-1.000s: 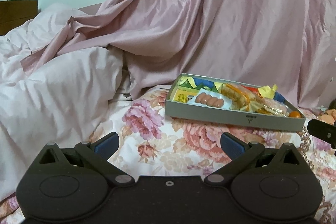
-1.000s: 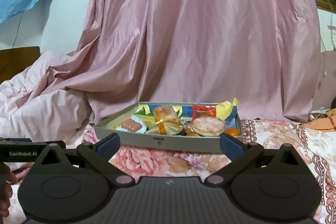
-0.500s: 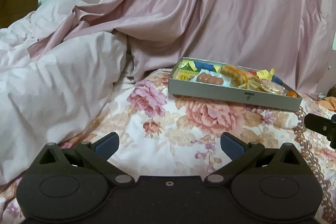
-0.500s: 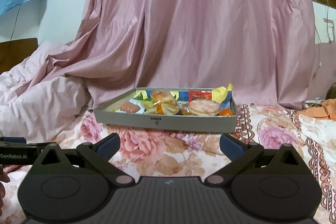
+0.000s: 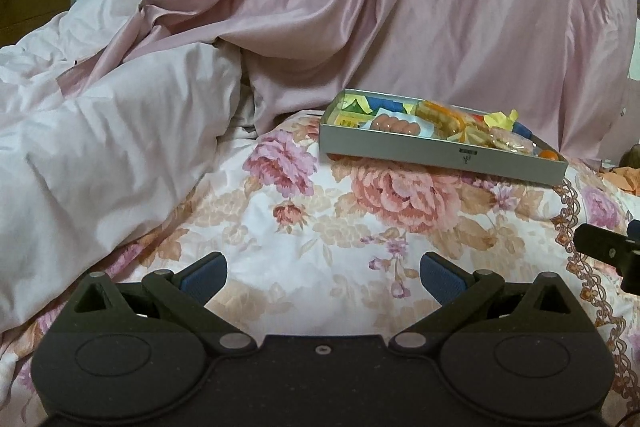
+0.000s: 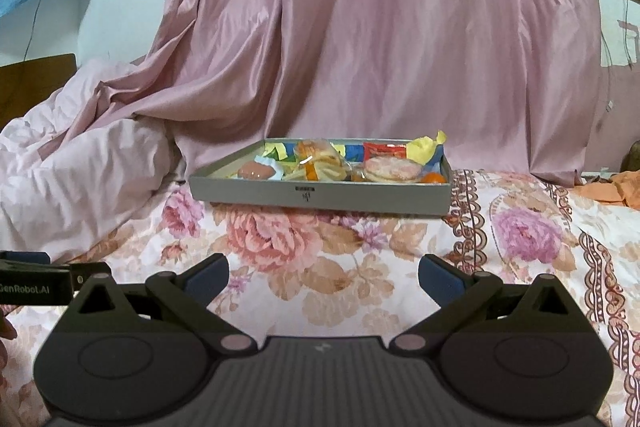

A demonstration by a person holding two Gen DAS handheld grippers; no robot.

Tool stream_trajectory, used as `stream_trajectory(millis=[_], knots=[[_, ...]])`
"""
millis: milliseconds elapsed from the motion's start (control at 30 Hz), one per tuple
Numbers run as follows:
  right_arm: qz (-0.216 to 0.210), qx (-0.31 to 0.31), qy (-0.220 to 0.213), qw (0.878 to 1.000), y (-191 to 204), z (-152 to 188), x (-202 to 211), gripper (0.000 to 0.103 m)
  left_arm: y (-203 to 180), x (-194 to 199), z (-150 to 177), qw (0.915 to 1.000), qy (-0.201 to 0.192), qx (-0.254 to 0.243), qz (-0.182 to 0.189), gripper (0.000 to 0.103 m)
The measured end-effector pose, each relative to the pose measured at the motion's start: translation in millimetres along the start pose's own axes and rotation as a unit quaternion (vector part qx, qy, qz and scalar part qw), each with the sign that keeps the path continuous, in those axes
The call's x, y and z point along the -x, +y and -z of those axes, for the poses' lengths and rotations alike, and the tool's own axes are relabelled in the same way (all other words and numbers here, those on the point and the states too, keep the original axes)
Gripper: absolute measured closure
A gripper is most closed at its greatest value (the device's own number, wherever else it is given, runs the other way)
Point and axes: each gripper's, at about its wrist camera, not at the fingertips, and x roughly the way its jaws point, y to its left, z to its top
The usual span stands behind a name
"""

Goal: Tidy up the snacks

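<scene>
A grey tray (image 5: 400,147) full of wrapped snacks sits on the floral bedspread, far ahead and to the right in the left wrist view. In the right wrist view the tray (image 6: 256,191) lies straight ahead. Among the snacks are a sausage pack (image 5: 394,125), a bread pack (image 6: 320,157), a round pastry pack (image 6: 390,169) and an orange fruit (image 6: 434,179). My left gripper (image 5: 323,275) is open and empty above the bedspread. My right gripper (image 6: 323,277) is open and empty, well short of the tray.
The floral bedspread (image 5: 360,227) covers the bed. A pale pink duvet (image 5: 100,147) is heaped at the left. A pink curtain (image 6: 380,27) hangs behind the tray. An orange cloth (image 6: 612,187) lies at the far right.
Both grippers have drawn back from the tray, which now looks smaller and farther. Both stay open and empty.
</scene>
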Motion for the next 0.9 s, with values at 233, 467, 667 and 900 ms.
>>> stream_trajectory(millis=[233, 467, 667, 900], knots=[[0.006, 0.004, 0.012, 1.000, -1, 6, -1, 0.000, -1, -2, 2, 1.0000, 0.008, -0.004, -0.001, 0.001], [0.001, 0.009, 0.022, 1.000, 1, 11, -5, 0.000, -3, -8, 4, 0.9997, 0.023, -0.007, -0.003, 0.001], [-0.003, 0.005, 0.031, 0.999, 1, 12, -10, 0.000, -3, -12, 5, 0.9993, 0.036, -0.007, -0.005, 0.001], [-0.006, 0.001, 0.038, 0.999, 0, 13, -14, 0.000, -3, -14, 5, 0.9991, 0.041, -0.006, -0.005, 0.001]])
